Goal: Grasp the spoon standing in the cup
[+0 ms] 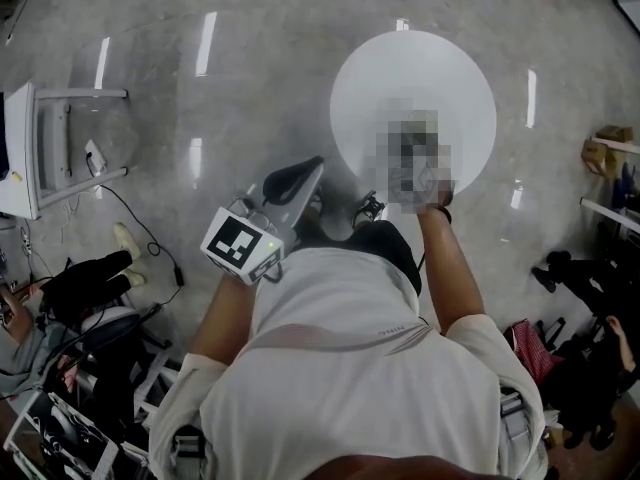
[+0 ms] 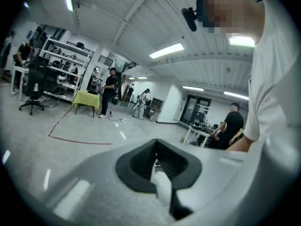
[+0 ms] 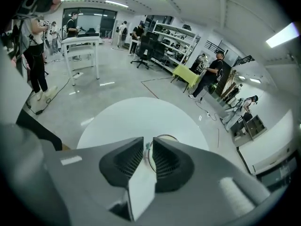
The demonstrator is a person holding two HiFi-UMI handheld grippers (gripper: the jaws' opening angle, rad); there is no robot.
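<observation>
My right gripper (image 3: 148,139) pointed down at the round white table (image 3: 122,119), jaws a narrow slot apart; the spoon (image 3: 147,145) handle's tip stood in that slot, seemingly unpinched, above the clear cup (image 3: 162,135) on the table. My left gripper (image 2: 156,145) was closed and empty

You see the cup's (image 3: 165,136) thin round rim, upright on the white table (image 3: 122,121). The spoon (image 3: 147,146) shows small and greenish at that rim's left edge.
</observation>
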